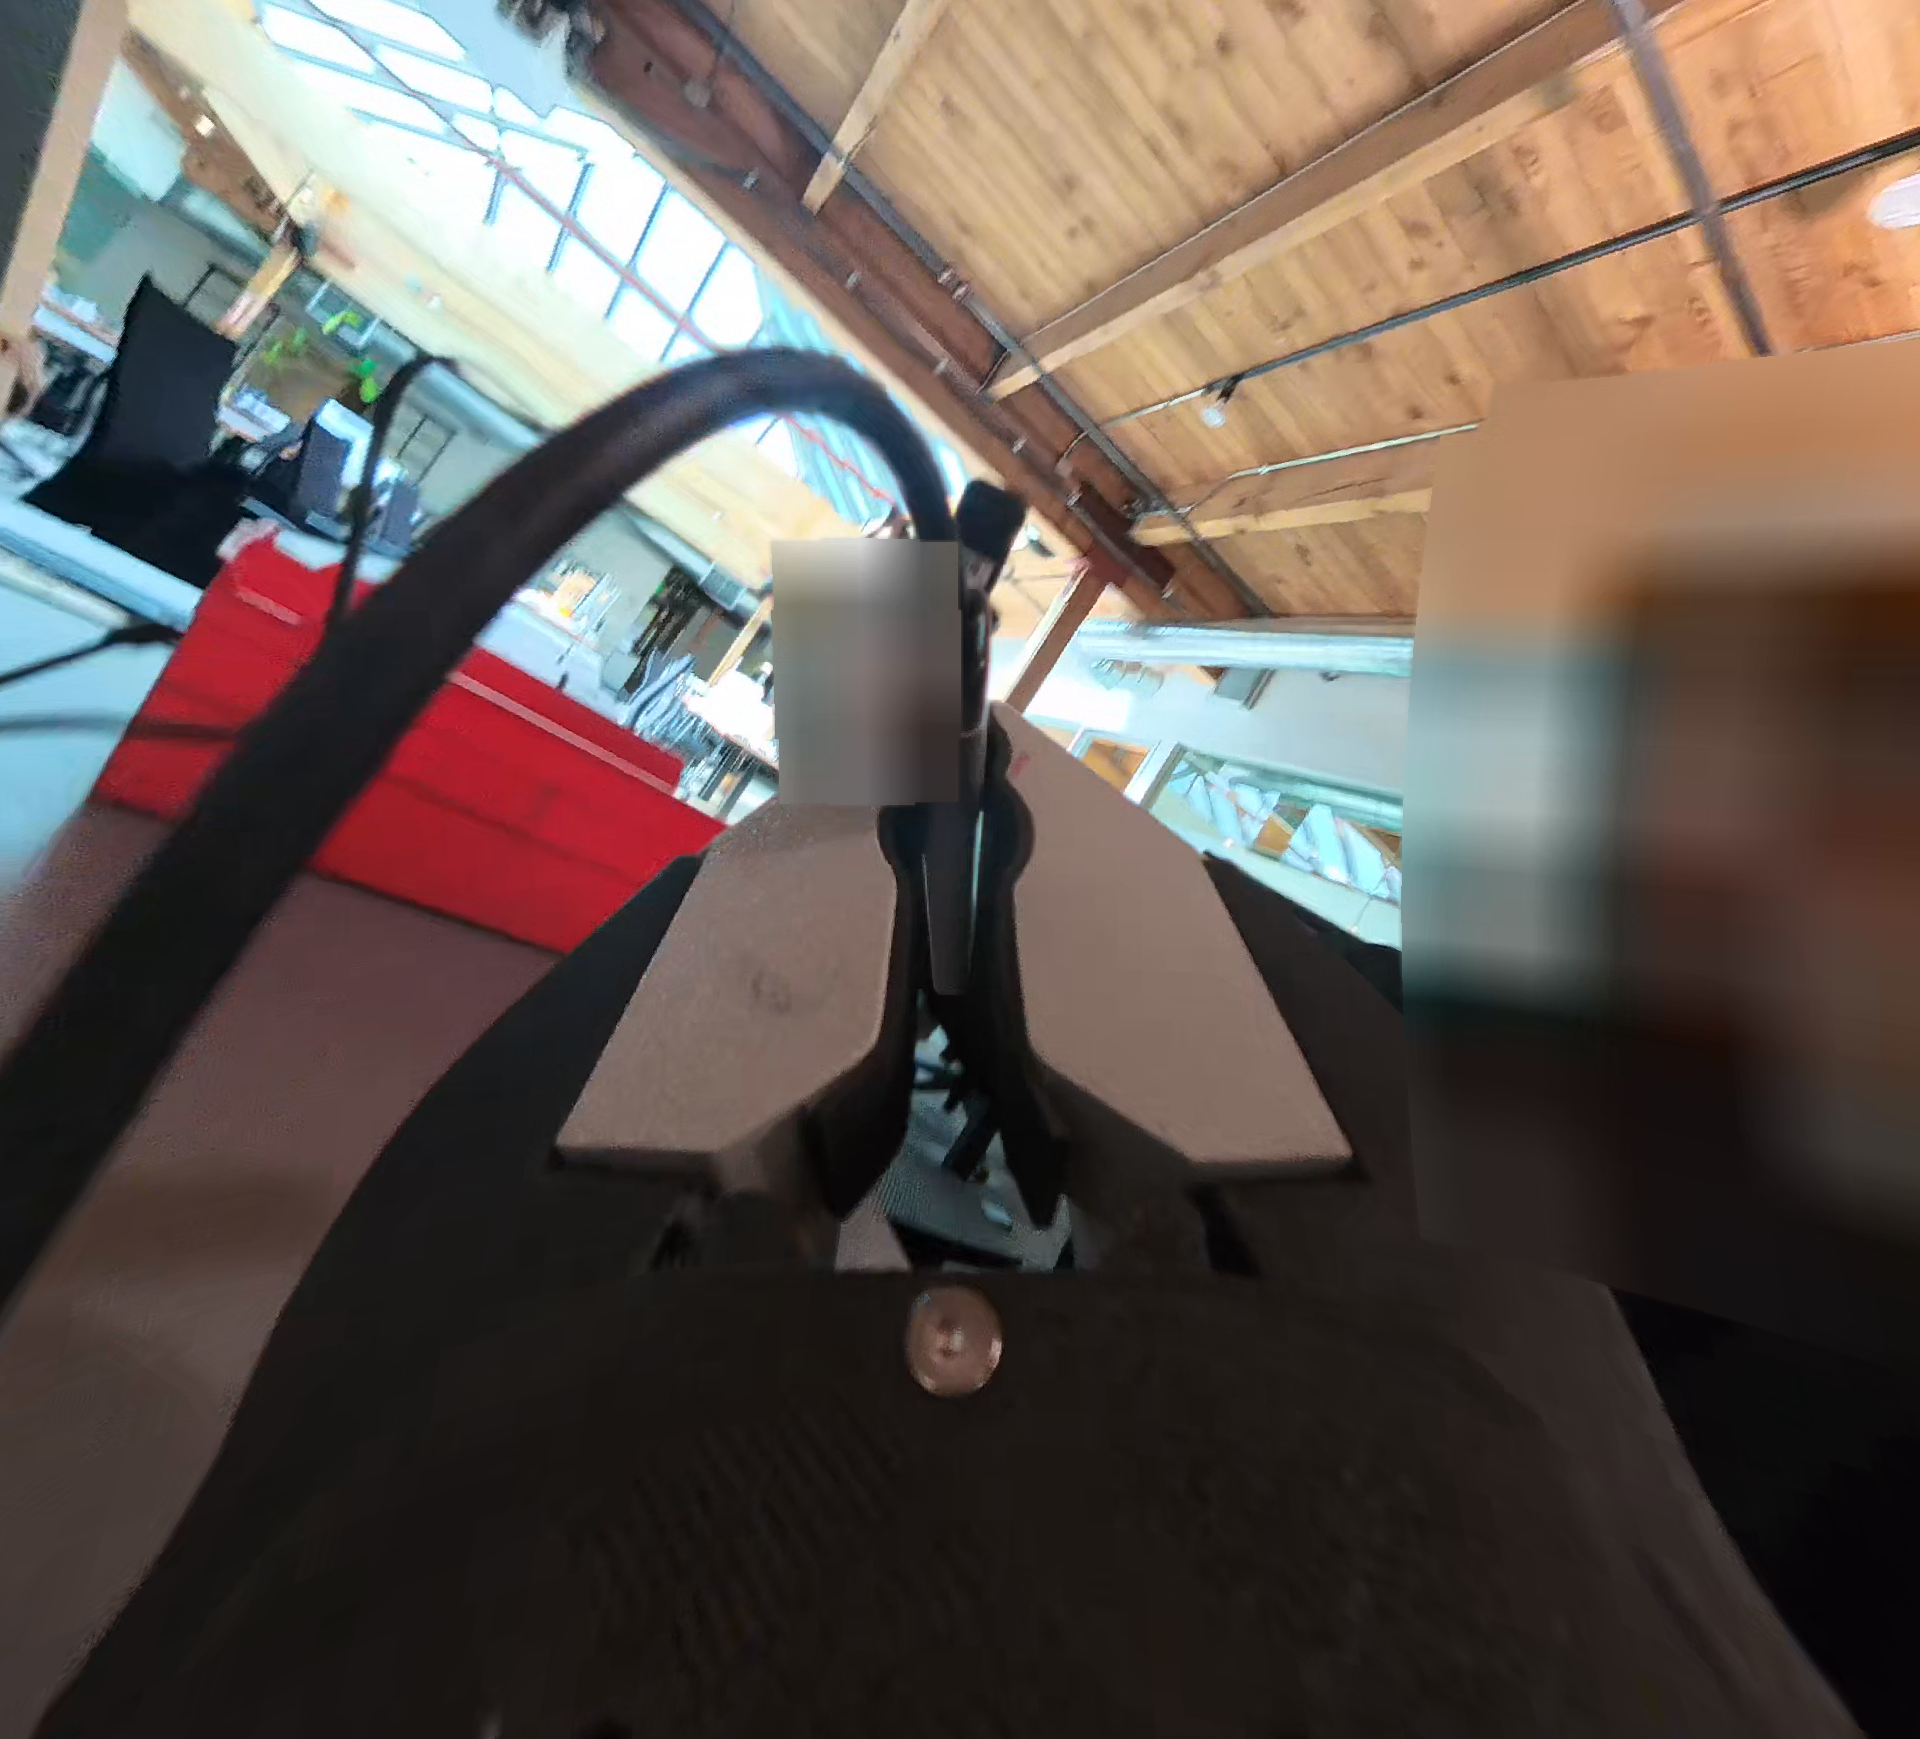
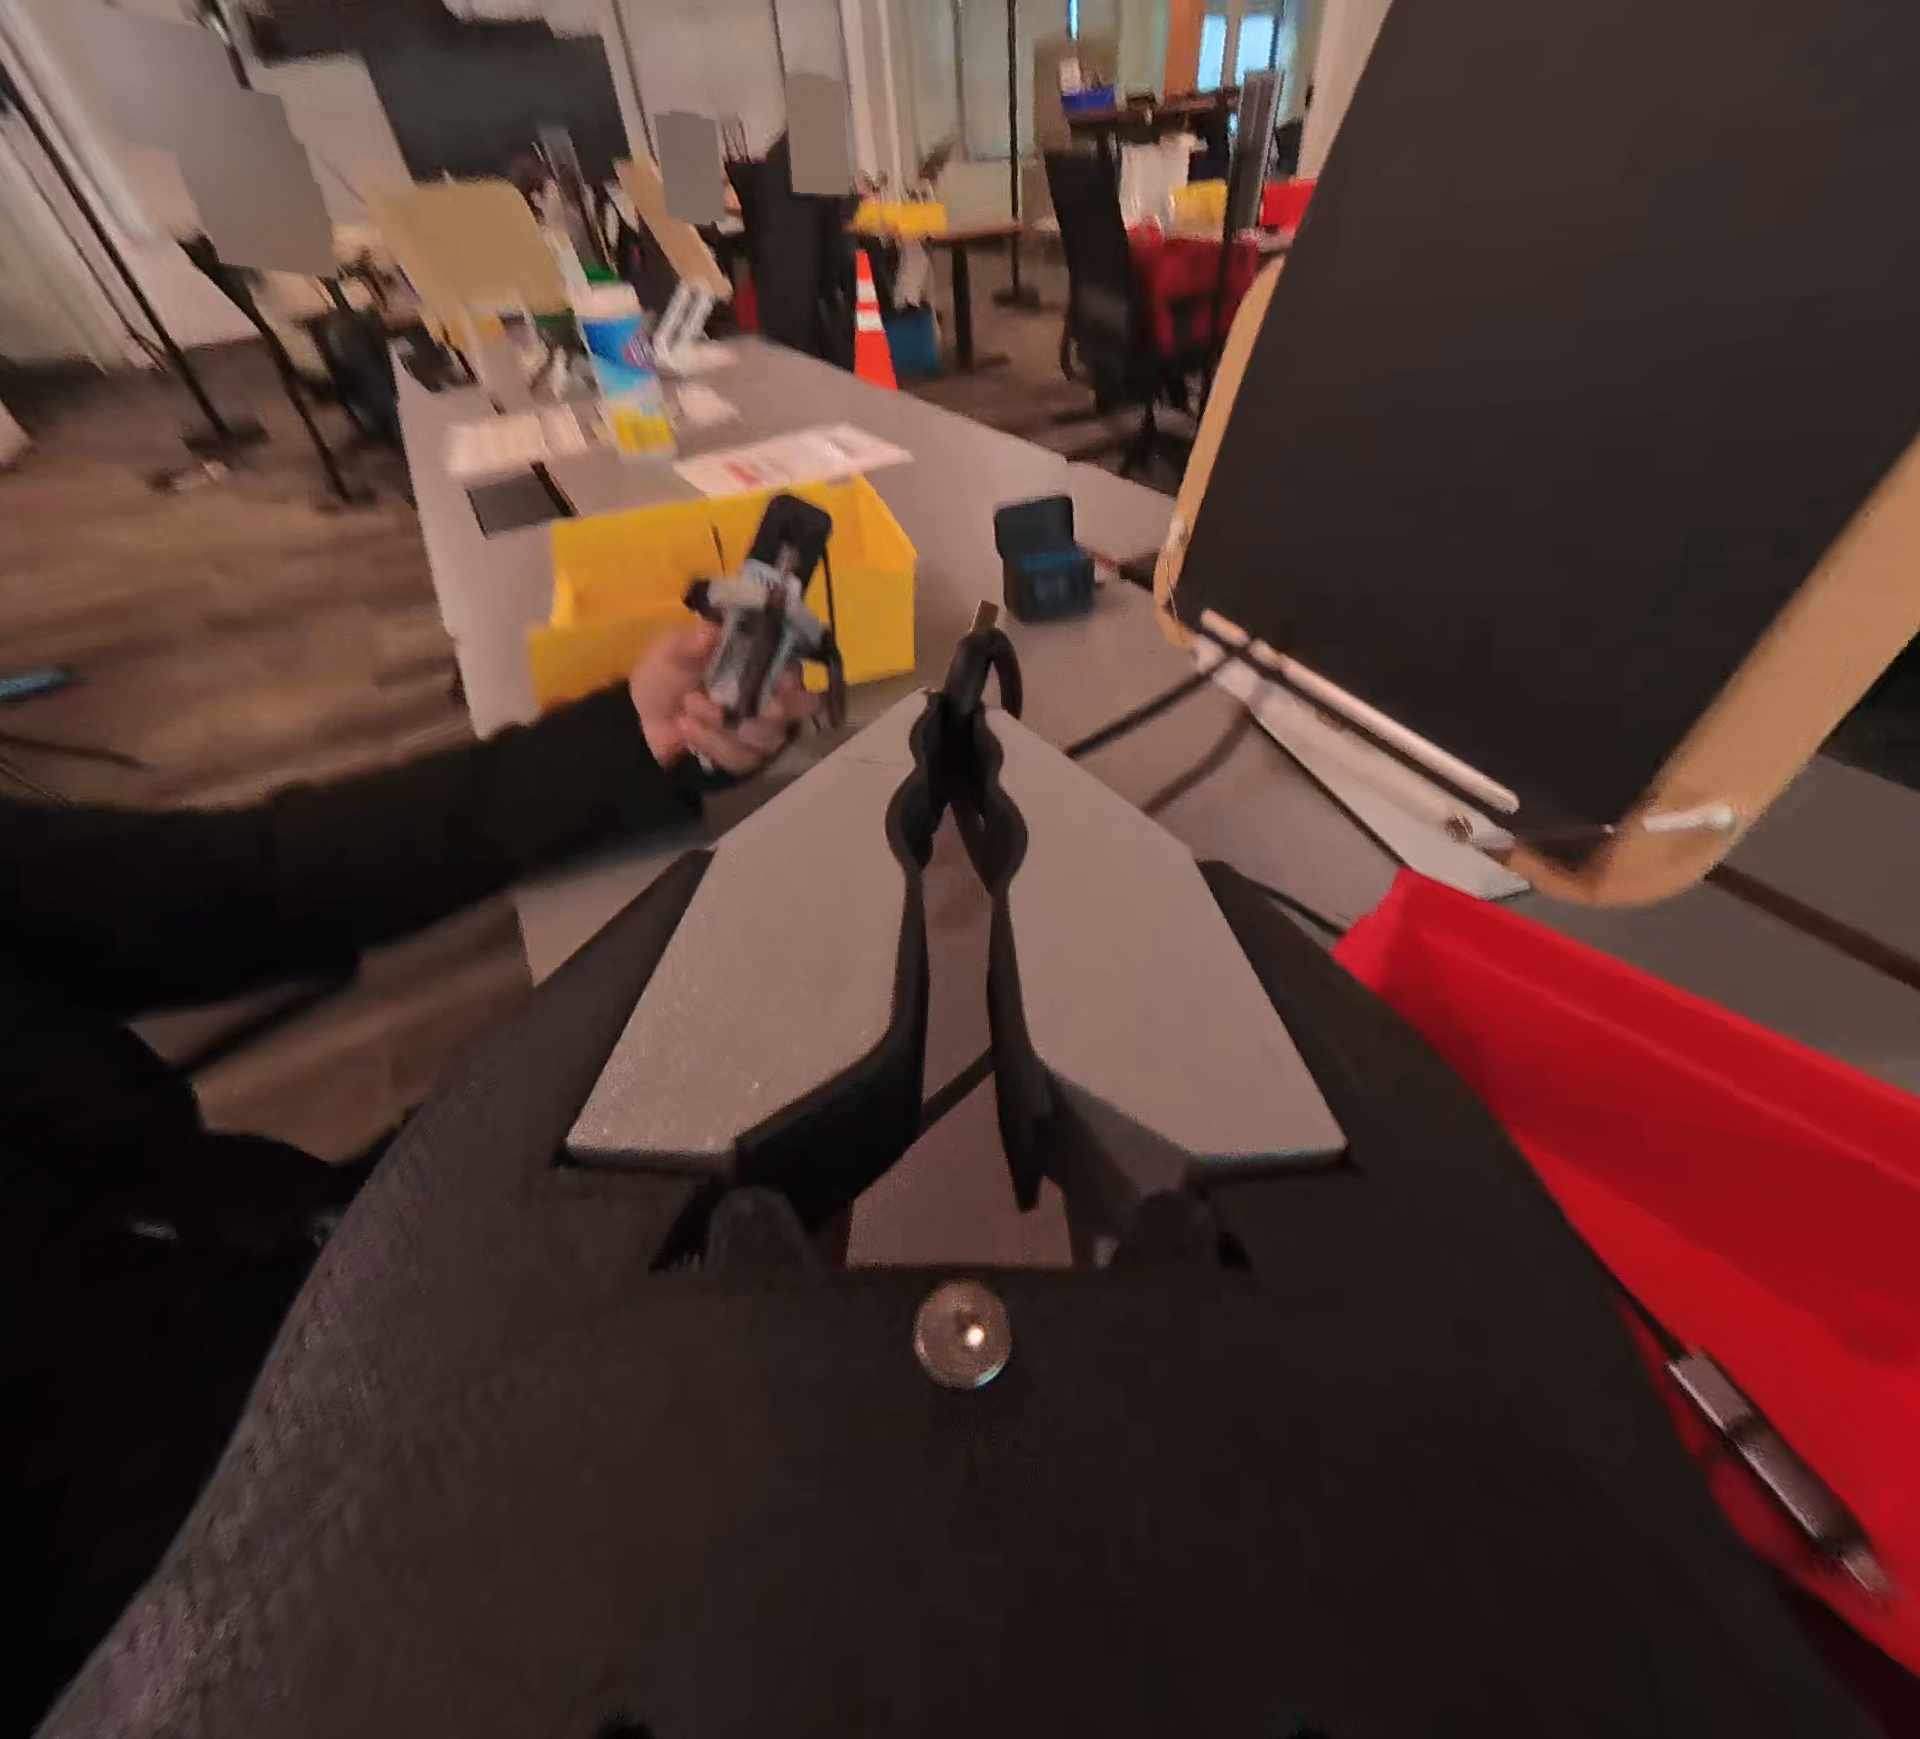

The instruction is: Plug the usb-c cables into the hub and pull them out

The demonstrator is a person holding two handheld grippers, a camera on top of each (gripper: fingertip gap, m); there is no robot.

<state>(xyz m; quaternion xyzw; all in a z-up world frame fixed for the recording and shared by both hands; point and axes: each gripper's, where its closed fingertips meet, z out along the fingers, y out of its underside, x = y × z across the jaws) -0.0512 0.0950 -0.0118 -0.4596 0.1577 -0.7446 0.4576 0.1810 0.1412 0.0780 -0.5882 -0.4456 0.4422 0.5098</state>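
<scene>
Between plug-ins, by the look of it: both cables lifted clear, no hub anywhere in either view.

Left gripper (image 1: 951,816) pinched nearly closed on a dark cable plug (image 1: 951,900), tilted up toward the wooden ceiling (image 1: 1195,79). Black cable (image 1: 436,609) arching from just ahead of the tips, over to the left and back down past the gripper body. Red bin (image 1: 436,754) low and to the left, beyond the cable.

Right gripper (image 2: 961,733) likewise clamped narrow on a black usb-c cable end (image 2: 977,650), metal tip poking out ahead of the fingers, above the grey desk (image 2: 1039,484). Ahead and left: a hand (image 2: 707,702) gripping the other tool, blurred by motion, with a yellow bin (image 2: 665,567) behind it. A small dark box (image 2: 1044,557) just ahead and right; a red bin (image 2: 1662,1118) close on the right.

Next move, as a guess: bringing the hub back into sight, then lining one plug tip square with a port before pushing.

Hard to make out: the hub's whereabouts, whether the small dark box plays any part, and the left plug's tip, partly lost behind a mosaic patch. Both views smeared by motion.
</scene>
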